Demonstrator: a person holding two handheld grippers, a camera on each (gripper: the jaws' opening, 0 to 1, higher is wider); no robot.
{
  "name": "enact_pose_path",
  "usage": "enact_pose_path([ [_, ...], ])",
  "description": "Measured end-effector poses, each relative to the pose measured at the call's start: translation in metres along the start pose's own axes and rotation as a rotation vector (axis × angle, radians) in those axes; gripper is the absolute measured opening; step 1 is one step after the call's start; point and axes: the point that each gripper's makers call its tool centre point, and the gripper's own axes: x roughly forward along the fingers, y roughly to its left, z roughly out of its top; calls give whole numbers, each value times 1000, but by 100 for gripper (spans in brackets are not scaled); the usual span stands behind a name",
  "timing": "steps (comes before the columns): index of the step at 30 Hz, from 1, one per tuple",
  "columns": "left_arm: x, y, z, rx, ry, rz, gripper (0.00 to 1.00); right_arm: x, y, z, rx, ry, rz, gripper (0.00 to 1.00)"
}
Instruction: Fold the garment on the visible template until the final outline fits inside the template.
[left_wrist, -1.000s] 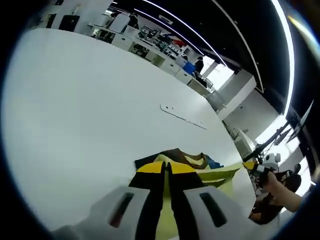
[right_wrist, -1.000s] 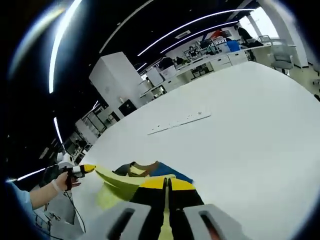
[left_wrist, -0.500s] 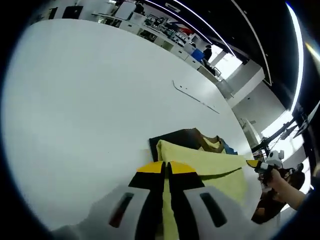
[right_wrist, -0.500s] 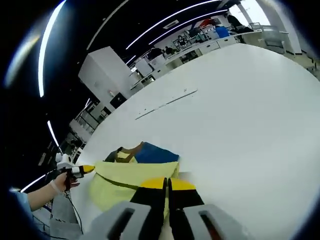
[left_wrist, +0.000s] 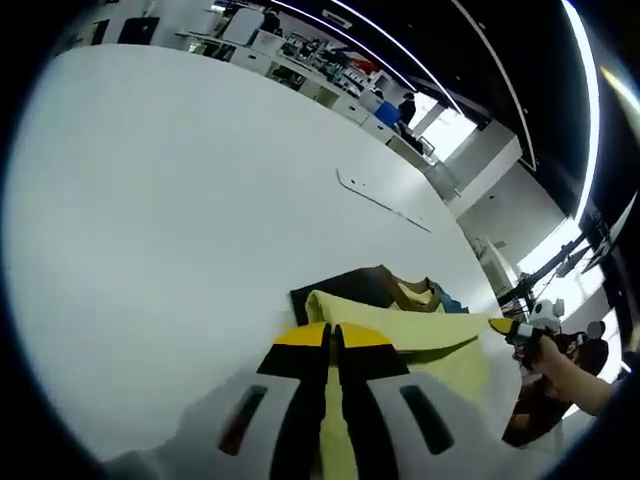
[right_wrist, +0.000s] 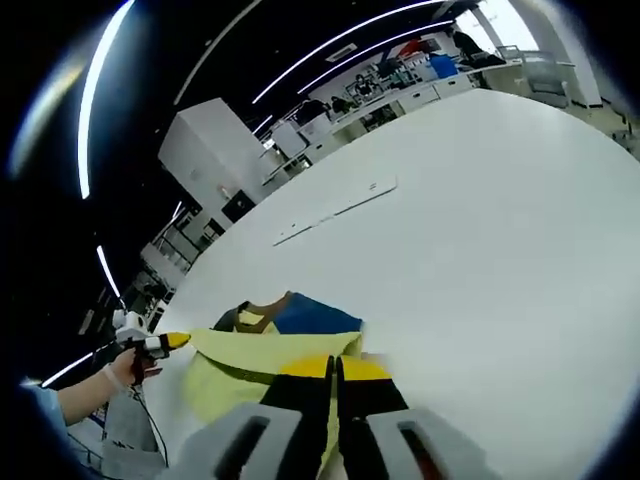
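Note:
A yellow garment (left_wrist: 430, 345) with dark brown and blue panels lies on the white table (left_wrist: 160, 200), its yellow edge lifted and stretched between both grippers. My left gripper (left_wrist: 333, 335) is shut on the yellow cloth at its near corner. In the left gripper view the right gripper (left_wrist: 505, 327) holds the far corner, a hand (left_wrist: 560, 365) behind it. My right gripper (right_wrist: 333, 366) is shut on the yellow garment (right_wrist: 250, 365); the blue panel (right_wrist: 315, 315) and brown collar (right_wrist: 250, 312) lie beyond it. In the right gripper view the left gripper (right_wrist: 172, 341) pinches the far corner.
A thin pale strip with small marks (left_wrist: 385, 202) lies on the table beyond the garment, also the strip (right_wrist: 335, 211) in the right gripper view. Desks, chairs and people stand far behind the table (right_wrist: 500, 200). Bright ceiling lights run overhead.
Over the second the lifted yellow edge has been carried forward over the dark and blue part, now covering more of it. In the last half second both views shifted only slightly.

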Motion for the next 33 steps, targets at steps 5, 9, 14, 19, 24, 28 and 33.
enact_pose_path([
  [5,9,-2,14,33,10,6,0,6,-1,9,-6,-5,1,0],
  [9,19,3,18,40,23,22,0,13,-6,13,-3,-7,-10,0],
  [14,28,6,17,56,20,33,0,19,-9,17,1,-15,-15,0],
  [19,29,6,13,151,23,20,1,19,-7,15,-36,-6,-7,0],
  [24,24,2,13,202,13,-15,10,15,-5,13,-144,-2,-2,0],
  [28,18,0,16,300,-1,-18,25,10,-4,17,-246,-21,-17,20],
  [33,13,-1,17,392,-5,-14,43,5,-6,16,-382,-4,-43,47],
])
